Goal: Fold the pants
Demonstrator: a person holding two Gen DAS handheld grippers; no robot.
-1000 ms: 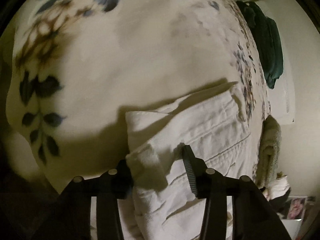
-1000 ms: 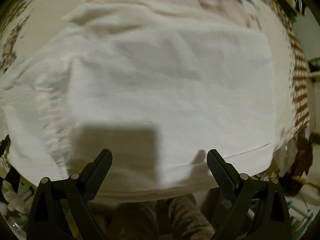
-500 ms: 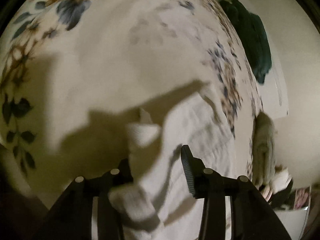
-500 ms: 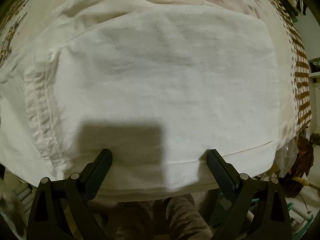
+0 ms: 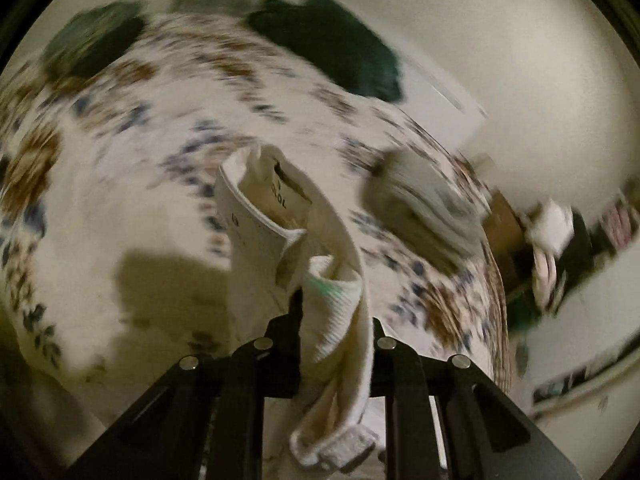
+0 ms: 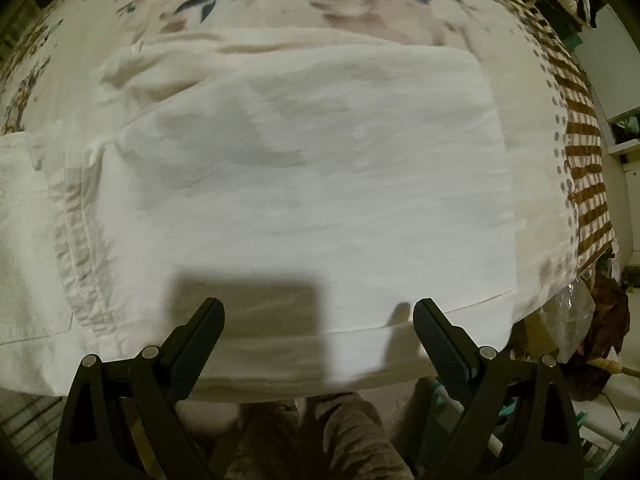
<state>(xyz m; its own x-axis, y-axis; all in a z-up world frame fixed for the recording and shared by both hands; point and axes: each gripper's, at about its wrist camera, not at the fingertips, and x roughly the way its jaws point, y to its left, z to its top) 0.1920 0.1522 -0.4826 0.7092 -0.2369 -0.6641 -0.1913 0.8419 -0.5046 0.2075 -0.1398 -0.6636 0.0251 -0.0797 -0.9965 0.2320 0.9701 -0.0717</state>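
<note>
White pants (image 6: 304,168) lie folded into a broad rectangle on the floral bedspread (image 6: 280,0), near the bed's front edge. My right gripper (image 6: 318,312) hovers over their near hem, pointing down, open with nothing between its fingers. In the left wrist view, one end of the pants (image 5: 272,216), with the waistband and inner label showing, hangs lifted above the bed. My left gripper (image 5: 334,316) is closing its jaws on a bunched fold of that fabric, which fills the gap between them.
Dark green clothing (image 5: 332,48) lies at the far side of the bed by the wall. A folded pale garment (image 5: 424,208) sits near the bed's right edge. A person's legs (image 6: 320,432) stand at the front edge, with clutter on the floor to the right.
My left gripper narrowed on the pants' end and rose with a roll, pulling the fabric up off the bed. The right gripper stayed open and shifted slightly over the folded pants.
</note>
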